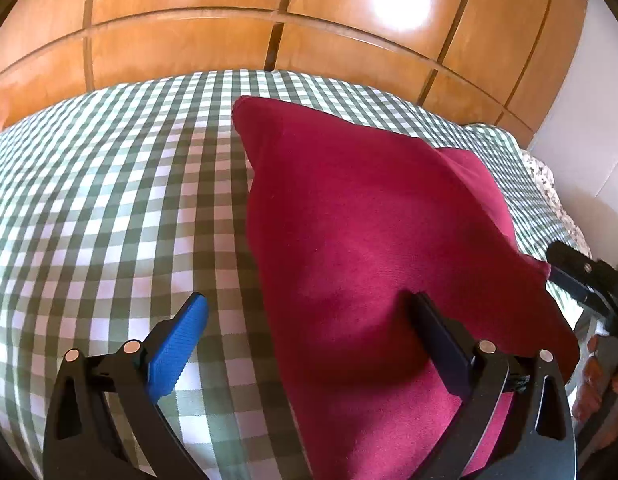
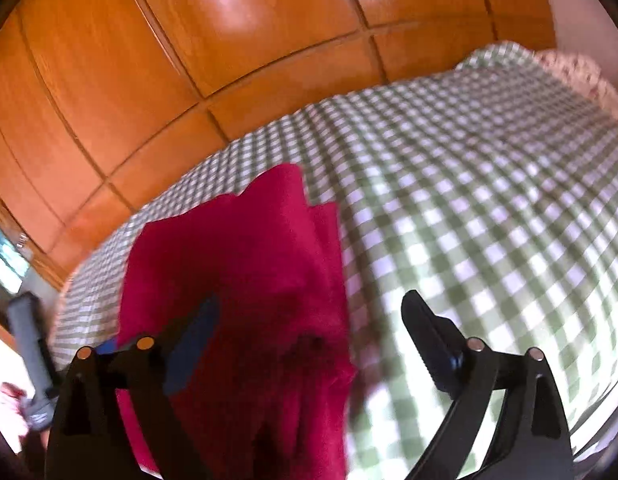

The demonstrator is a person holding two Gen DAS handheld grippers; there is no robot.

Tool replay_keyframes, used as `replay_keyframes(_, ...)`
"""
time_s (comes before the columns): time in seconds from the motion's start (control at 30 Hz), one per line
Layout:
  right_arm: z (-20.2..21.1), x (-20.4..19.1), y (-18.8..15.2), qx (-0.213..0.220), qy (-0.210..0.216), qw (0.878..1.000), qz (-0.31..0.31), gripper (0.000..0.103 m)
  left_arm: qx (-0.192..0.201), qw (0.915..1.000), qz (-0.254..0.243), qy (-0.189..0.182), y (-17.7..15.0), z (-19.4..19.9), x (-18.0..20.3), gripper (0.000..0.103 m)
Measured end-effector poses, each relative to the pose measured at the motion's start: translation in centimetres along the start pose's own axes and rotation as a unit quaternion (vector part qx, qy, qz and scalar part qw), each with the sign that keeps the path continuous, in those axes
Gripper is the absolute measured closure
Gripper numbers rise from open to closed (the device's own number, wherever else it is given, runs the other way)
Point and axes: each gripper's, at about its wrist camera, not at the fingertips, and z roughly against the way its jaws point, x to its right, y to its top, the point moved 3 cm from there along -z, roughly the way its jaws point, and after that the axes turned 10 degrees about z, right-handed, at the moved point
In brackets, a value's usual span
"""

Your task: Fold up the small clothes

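Observation:
A dark red folded garment [image 1: 369,220] lies on the green-and-white checked bedcover [image 1: 109,200]. In the left wrist view my left gripper [image 1: 309,306] hangs over its near edge, wide open. The blue-padded finger [image 1: 181,344] is over the bare cover and the black finger [image 1: 437,340] over the red cloth; nothing is pinched. In the right wrist view the same red garment [image 2: 249,248] lies at lower left, its layers showing at the far end. My right gripper [image 2: 311,306] stands open above its right edge, with one finger over the cloth and the other over the checked cover [image 2: 489,220].
Glossy wooden wardrobe doors [image 1: 229,20] rise right behind the bed. A floral fabric [image 1: 549,184] and a white wall [image 1: 597,120] lie at the bed's right end. The other gripper's black body [image 1: 589,276] and a hand [image 1: 589,384] show at the right edge of the left wrist view.

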Motion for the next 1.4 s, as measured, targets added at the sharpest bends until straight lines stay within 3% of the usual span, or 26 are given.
replay_keyframes(0.27, -2.4, -0.6, -2.2, -0.066, 0.032, 0.997, -0.004, 0.002, -0.016, 0.9994, 0.025, -0.015, -0.5, 0.3, -0.6, 0.003)
replay_keyframes(0.33, -3.1, -0.2, -2.9, -0.08, 0.059, 0.995, -0.022, 0.002, -0.04, 0.9974, 0.043, -0.043, -0.8, 0.3, -0.9, 0.003)
replay_keyframes(0.43, -3.4, 0.2, -3.3, -0.078, 0.087, 0.992, -0.042, 0.003, -0.092, 0.9876, 0.055, -0.115, -1.9, 0.2, -1.1, 0.003)
replay_keyframes(0.6, -3.7, 0.5, -3.2, -0.073, 0.115, 0.989, -0.047, 0.01, -0.098, 0.9862, 0.007, -0.134, -3.4, 0.5, -0.4, 0.004)
replay_keyframes(0.7, -4.3, -0.1, -2.6, -0.072, 0.115, 0.99, -0.034, 0.017, -0.105, 0.9836, -0.003, -0.146, -3.8, 0.4, 0.4, 0.015)
replay_keyframes(0.87, -4.8, -1.0, -2.1, -0.069, 0.139, 0.987, -0.036, 0.04, -0.094, 0.9856, -0.006, -0.14, -3.6, 0.9, 0.3, 0.029)
replay_keyframes(0.97, -4.3, -1.7, -1.9, -0.059, 0.142, 0.988, -0.024, 0.048, -0.077, 0.9877, -0.017, -0.134, -3.2, 1.9, 0.1, 0.035)
replay_keyframes(1.17, -3.8, -3.8, -1.1, -0.034, 0.163, 0.986, -0.011, 0.055, -0.034, 0.9919, -0.053, -0.11, -2.5, 3.8, -0.3, 0.042)
replay_keyframes(1.4, -5.4, -8.2, 0.0, -0.017, 0.202, 0.979, 0.021, 0.056, 0.006, 0.996, -0.053, -0.072, -1.6, 5.7, -3.1, 0.043)
